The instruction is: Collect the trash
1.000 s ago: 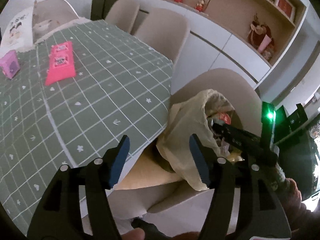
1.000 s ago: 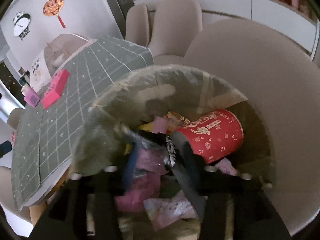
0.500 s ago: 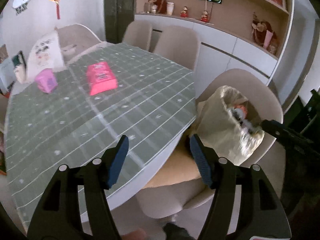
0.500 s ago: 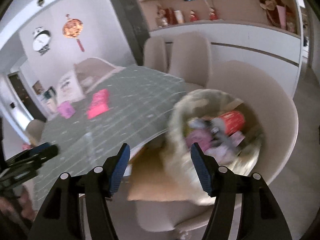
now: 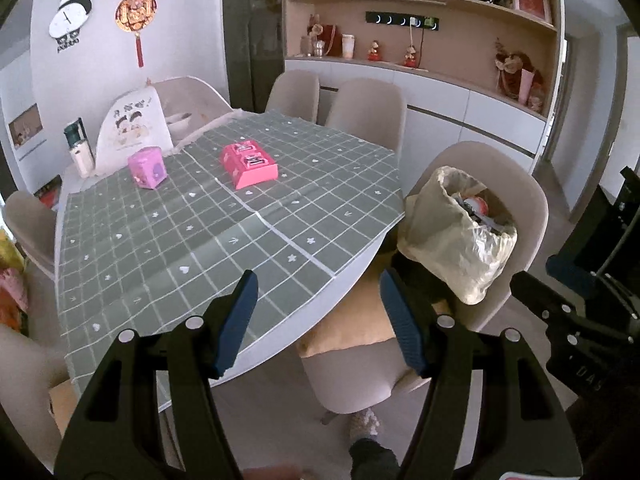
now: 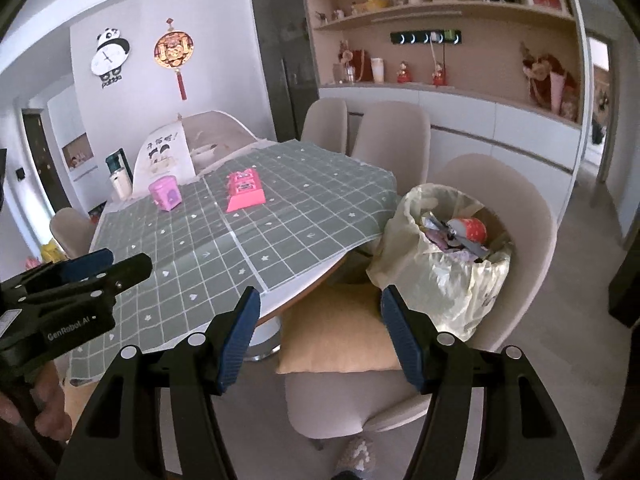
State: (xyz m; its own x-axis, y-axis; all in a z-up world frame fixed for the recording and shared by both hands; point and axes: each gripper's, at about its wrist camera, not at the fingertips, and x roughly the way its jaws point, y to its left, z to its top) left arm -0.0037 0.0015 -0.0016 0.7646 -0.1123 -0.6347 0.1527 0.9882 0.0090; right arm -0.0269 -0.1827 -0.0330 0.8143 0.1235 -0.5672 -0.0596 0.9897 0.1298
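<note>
A cream plastic trash bag [image 5: 452,236] stands open on a beige chair [image 5: 528,200], filled with wrappers and a red cup [image 6: 468,229]. The bag also shows in the right wrist view [image 6: 444,280]. My left gripper [image 5: 318,312] is open and empty, held back from the table edge. My right gripper [image 6: 320,324] is open and empty, well back from the bag. The left gripper also shows at the left edge of the right wrist view [image 6: 84,272].
A table with a green checked cloth [image 5: 208,224] holds a pink pack [image 5: 248,162] and a small purple box [image 5: 147,167]. Beige chairs ring the table. A yellow cushion [image 6: 340,328] lies on the bag's chair. Cabinets and shelves [image 6: 460,92] line the back wall.
Both grippers have pulled back and up from the trash bag. The right gripper, which was down inside the bag, is now out of it and open.
</note>
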